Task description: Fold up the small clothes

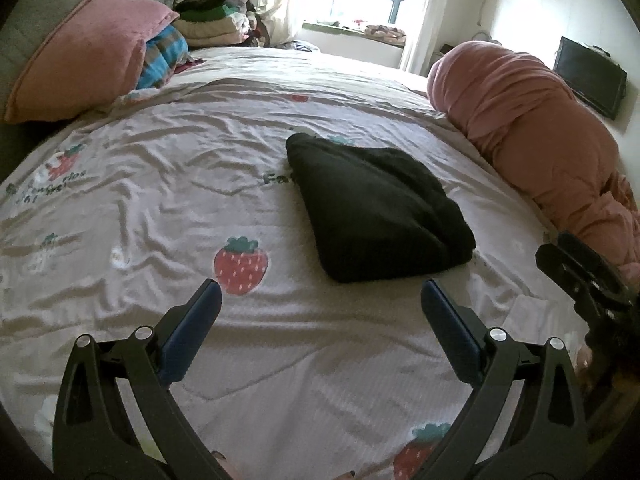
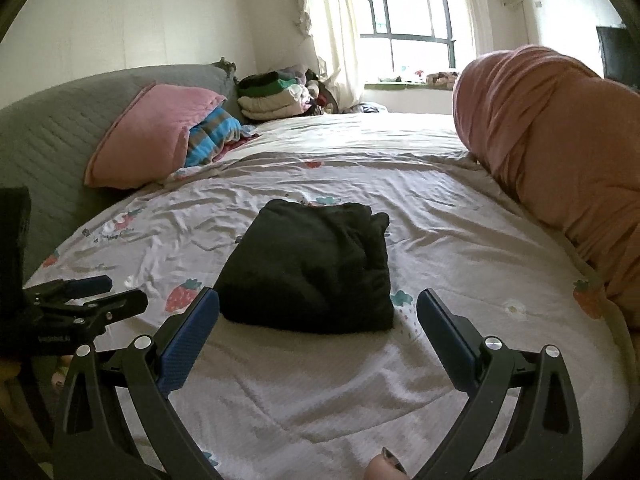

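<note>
A dark green garment (image 1: 376,208) lies folded into a compact bundle on the strawberry-print bedsheet (image 1: 160,200). It also shows in the right wrist view (image 2: 316,268), just beyond the fingertips. My left gripper (image 1: 320,292) is open and empty, held above the sheet short of the bundle and to its left. My right gripper (image 2: 318,300) is open and empty, with the bundle's near edge between its blue pads. The right gripper's body shows at the right edge of the left wrist view (image 1: 584,280). The left gripper shows at the left edge of the right wrist view (image 2: 80,300).
A rolled pink duvet (image 1: 532,136) lies along the right side of the bed. A pink pillow (image 1: 84,56) and a striped blanket (image 1: 164,56) sit at the head. A stack of folded clothes (image 1: 208,20) lies in the far corner by the window.
</note>
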{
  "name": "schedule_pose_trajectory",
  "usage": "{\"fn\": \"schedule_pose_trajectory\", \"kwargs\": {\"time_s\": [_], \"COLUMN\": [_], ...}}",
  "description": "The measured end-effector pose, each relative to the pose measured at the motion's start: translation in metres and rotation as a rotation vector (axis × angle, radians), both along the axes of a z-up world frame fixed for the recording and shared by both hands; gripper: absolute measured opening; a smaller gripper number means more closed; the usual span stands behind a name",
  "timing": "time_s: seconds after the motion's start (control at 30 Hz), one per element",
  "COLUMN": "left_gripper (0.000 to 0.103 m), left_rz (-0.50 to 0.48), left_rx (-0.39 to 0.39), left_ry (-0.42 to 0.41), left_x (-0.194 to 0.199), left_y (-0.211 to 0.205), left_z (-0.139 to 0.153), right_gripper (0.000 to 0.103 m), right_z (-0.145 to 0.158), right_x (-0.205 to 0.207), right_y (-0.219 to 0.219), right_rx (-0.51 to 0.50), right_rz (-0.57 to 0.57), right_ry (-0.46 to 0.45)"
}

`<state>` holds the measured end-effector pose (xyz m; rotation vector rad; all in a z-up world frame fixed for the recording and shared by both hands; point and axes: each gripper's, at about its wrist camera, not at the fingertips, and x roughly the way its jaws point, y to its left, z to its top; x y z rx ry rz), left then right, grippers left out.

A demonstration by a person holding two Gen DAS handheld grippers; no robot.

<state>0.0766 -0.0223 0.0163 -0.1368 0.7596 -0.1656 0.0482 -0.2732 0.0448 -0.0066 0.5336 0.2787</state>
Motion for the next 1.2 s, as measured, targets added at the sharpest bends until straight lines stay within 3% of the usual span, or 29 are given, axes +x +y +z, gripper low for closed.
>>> {"fn": "schedule_pose_trajectory", "kwargs": {"time_s": [0.2, 0.5, 0.77, 1.2], "left_gripper": [0.093, 0.094, 0.093, 0.094], "left_rz": [0.003, 0.011, 0.001, 0.007], "left_rx": [0.008, 0.011, 0.029, 0.035], "left_ry": [0.005, 0.014, 0.018, -0.001], "left_x": [-0.018, -0.040, -0.053, -0.056], "left_y": [0.006, 0.014, 0.014, 0.010], "left_z": [-0.012, -0.030, -0.049, -0.049], "right_gripper": [0.098, 0.099, 0.099, 0.098], "right_z": [-0.013, -0.044, -0.060, -0.073], "right_x": [-0.020, -0.035, -0.051, -0.052], "right_y": [0.009, 0.018, 0.026, 0.025], "right_rx": [-0.026, -0.048, -0.078, -0.083], "right_rz": [-0.015, -0.024, -0.025, -0.058], "right_ry": [-0.012, 0.086, 0.107, 0.128]}}
